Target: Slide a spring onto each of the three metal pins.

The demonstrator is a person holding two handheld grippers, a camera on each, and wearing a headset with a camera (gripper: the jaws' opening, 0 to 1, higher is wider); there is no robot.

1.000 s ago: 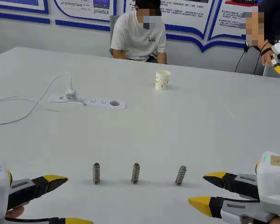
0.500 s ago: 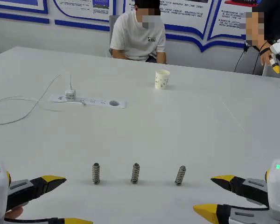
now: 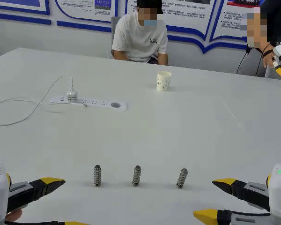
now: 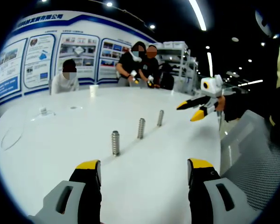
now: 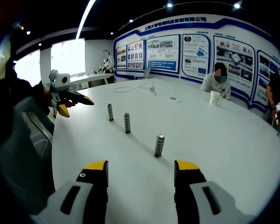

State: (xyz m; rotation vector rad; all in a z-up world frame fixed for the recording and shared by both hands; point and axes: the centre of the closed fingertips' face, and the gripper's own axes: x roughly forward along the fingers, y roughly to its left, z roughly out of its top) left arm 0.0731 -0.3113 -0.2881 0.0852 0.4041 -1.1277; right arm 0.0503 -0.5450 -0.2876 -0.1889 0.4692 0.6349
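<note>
Three pins stand in a row across the lower middle of the head view: the left pin (image 3: 97, 175), the middle pin (image 3: 136, 175) and the right pin (image 3: 181, 177), well apart from one another. Each has a spring coiled around its shaft. In the right gripper view the spring (image 5: 158, 147) on the nearest pin runs from the base up to a bright metal tip. The pins stand on a white worktop (image 3: 178, 126). The left gripper (image 3: 75, 201) sits in the lower left corner of the head view, its yellow-tipped jaws spread apart with nothing between them, clear of the left pin. The right gripper (image 3: 203, 198) sits in the lower right corner, jaws likewise parted and holding nothing, clear of the right pin. Each gripper view shows its own two jaws wide apart at the bottom of the frame, the row of pins ahead and the other gripper beyond it. Higher in the head view, a paper cup (image 3: 163, 80) stands right of centre. A power strip (image 3: 91, 101) lies at centre left, with a white cable (image 3: 18, 105) curving off to the left edge. At top centre a person (image 3: 139, 35) in a white shirt sits behind the worktop. A second person (image 3: 267, 42) is at the upper right corner. Blue-bordered boards (image 3: 75, 7) line the wall.
</note>
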